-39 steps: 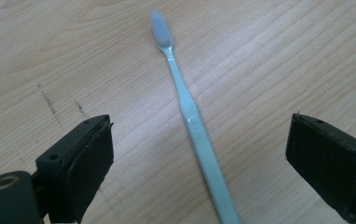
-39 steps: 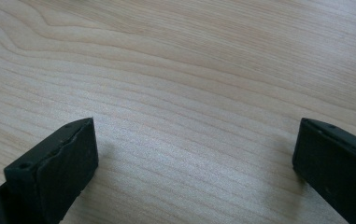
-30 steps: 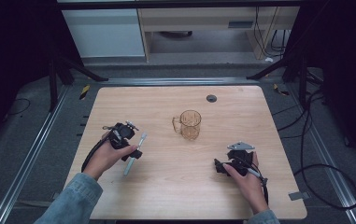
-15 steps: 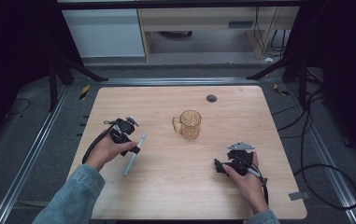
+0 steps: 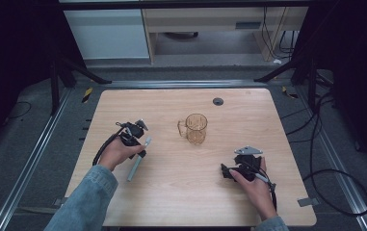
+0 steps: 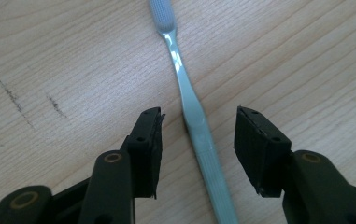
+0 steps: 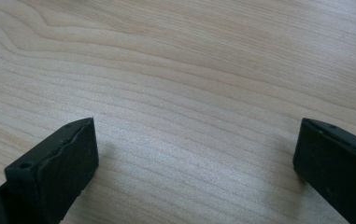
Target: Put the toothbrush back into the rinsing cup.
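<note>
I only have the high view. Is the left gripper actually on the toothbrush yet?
Observer: No. In the left gripper view the left gripper is open, its jaws on either side of the toothbrush handle without touching it.
Operator: Which way does the brush head point?
Observer: Away from the gripper; the bristled head lies beyond the jaw tips.
Operator: And the right gripper?
Observer: The right gripper is wide open over bare table, nothing between its jaws.
</note>
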Available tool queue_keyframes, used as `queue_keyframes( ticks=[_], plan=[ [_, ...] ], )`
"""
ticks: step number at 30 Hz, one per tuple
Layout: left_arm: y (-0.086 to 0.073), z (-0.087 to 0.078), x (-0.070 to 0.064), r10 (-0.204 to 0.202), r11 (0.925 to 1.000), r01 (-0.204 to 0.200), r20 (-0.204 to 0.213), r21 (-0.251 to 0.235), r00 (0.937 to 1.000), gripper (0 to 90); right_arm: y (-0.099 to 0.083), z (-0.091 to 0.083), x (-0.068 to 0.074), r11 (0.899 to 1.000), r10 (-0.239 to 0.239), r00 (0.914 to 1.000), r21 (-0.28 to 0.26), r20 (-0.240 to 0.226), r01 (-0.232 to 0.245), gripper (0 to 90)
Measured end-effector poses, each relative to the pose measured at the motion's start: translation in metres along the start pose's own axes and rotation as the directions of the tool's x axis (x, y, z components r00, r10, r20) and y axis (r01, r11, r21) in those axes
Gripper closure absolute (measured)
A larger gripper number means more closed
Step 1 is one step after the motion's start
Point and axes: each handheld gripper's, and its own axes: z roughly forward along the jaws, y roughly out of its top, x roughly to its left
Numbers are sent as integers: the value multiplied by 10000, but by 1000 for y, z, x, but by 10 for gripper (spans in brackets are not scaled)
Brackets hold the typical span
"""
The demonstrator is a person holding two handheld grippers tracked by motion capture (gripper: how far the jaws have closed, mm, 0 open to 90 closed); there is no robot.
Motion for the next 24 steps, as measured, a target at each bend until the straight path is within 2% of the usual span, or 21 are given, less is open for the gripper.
queue_keyframes(
  ticks=[13,24],
  plan=[
    [3,12,2,-596,9979,593,126,257,9981,571,0,0,0,10000,-3,10000,1,-3,3,4],
    [10,16,2,-620,9969,615,70,493,9981,616,0,0,-1,10000,-67,10000,12,-34,68,5]
  ],
)
